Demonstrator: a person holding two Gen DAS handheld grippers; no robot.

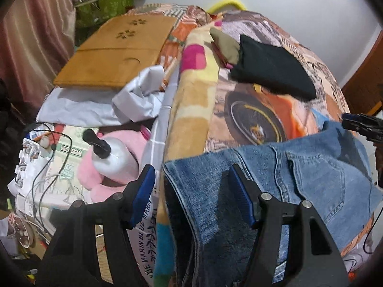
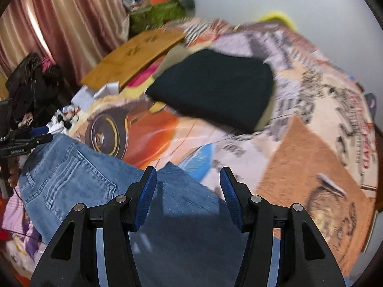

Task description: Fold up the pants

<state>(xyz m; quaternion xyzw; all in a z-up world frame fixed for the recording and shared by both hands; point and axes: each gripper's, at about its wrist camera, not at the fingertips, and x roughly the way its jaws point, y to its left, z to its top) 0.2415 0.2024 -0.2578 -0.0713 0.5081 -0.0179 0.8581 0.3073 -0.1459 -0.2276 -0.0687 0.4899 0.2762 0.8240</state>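
Blue jeans (image 1: 275,191) lie on the printed bedspread (image 2: 299,167) at the near edge of the bed, back pocket up, w/ part of them hanging off the side toward the floor clutter. Left gripper (image 1: 194,198) hangs over the jeans' left edge, jaws spread, nothing pinched; the denim edge sits betw. the fingers but the pads aren't pressing it. Right gripper (image 2: 189,196) is above the other end of the jeans, jaws also apart, holding nothing.

Looks like the setup stage: pants laid out, not yet folded. A black folded garment (image 2: 213,88) farther back is prob. already done. Next, I'd guess, each gripper needs to drop onto a denim edge and close on it, then carry one half over the other. Picture's blurry on the right side, so exact contact there is unclear.
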